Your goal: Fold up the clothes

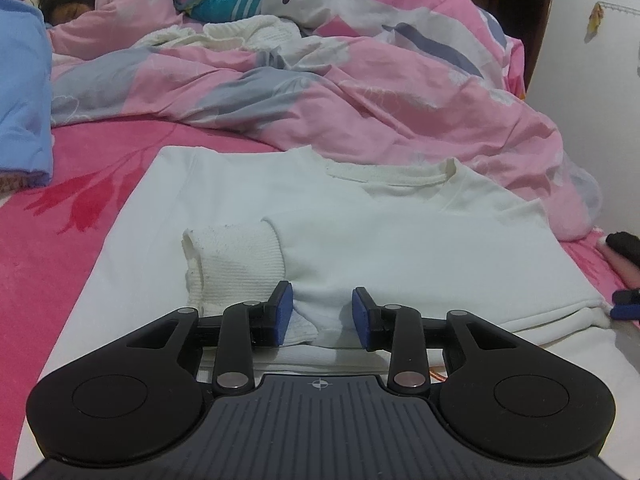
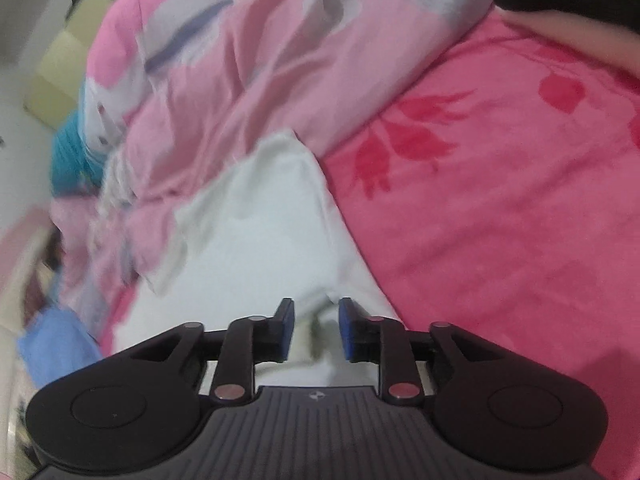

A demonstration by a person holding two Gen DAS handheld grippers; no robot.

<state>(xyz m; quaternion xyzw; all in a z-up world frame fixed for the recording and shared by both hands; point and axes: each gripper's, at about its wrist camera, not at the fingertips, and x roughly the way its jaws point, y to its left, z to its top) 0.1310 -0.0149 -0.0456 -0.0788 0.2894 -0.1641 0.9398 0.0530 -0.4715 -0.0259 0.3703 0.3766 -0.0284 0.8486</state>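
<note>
A white sweater [image 1: 248, 200] is being kept flat on a pink bedsheet [image 1: 80, 168] printed with red flowers, its neckline [image 1: 396, 180] turned toward the far side of the bed. One sleeve is being laid across the body of the sweater, and its ribbed cuff [image 1: 236, 260] is lying just ahead of the left gripper.

The left gripper [image 1: 322, 316] is being held low and level over the near part of the sweater, pointing along the garment toward the neckline. Its jaws are being held apart, with a fold of white fabric lying in the gap between the blue pads [image 1: 285, 312]; the left-hand pad is touching that fabric, while the other pad is standing clear of it.

The right gripper [image 2: 317, 328] is being held low over the sweater [image 2: 264, 216] as well, aimed along it toward a corner near the rumpled quilt. Its jaws are also being held apart, with white cloth seen between the pads [image 2: 287, 330]; whether the cloth is being pinched cannot be told, and the view is blurred.

A pink, grey and white quilt [image 1: 360, 92] is being bunched up beyond the sweater, and a person [image 1: 64, 8] is lying under it at the far left. A blue cloth [image 1: 24, 100] is resting at the left edge of the bed.
</note>
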